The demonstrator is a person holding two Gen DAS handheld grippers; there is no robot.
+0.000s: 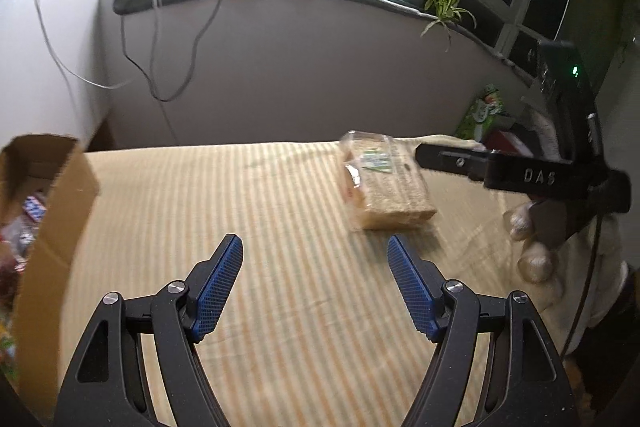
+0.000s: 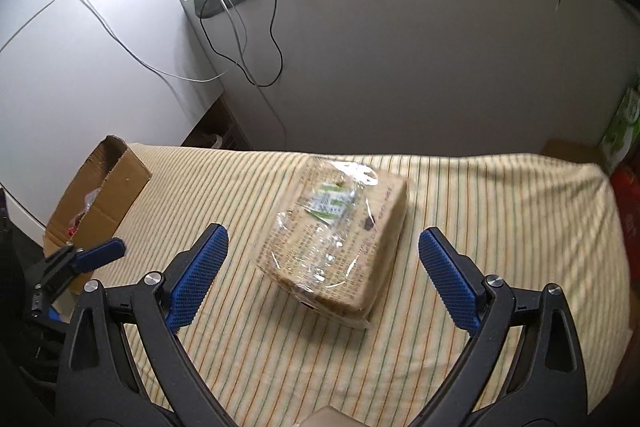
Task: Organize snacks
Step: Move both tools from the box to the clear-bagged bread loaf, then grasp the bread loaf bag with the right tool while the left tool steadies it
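Right wrist view has the wrapped bread loaf (image 2: 334, 239) lying flat on the striped bench (image 2: 500, 211), straight ahead of my right gripper (image 2: 330, 281), whose fingers (image 2: 448, 287) stand wide with nothing between them. The loaf sits aslant to my line of approach, so I judge the step in hand is closing in on it, and doing it well means squaring my wrist to the loaf's long sides before I come down. The clear wrapper looks slack and slippery; I would take the loaf low across its firm middle, not by the loose film at its far end, and squeeze gently so the slices don't crush. My left gripper (image 1: 316, 287) is also wide and empty, to the left of the loaf. The cardboard box (image 2: 100, 203), holding other snacks, stands further left of the loaf at the bench's edge.
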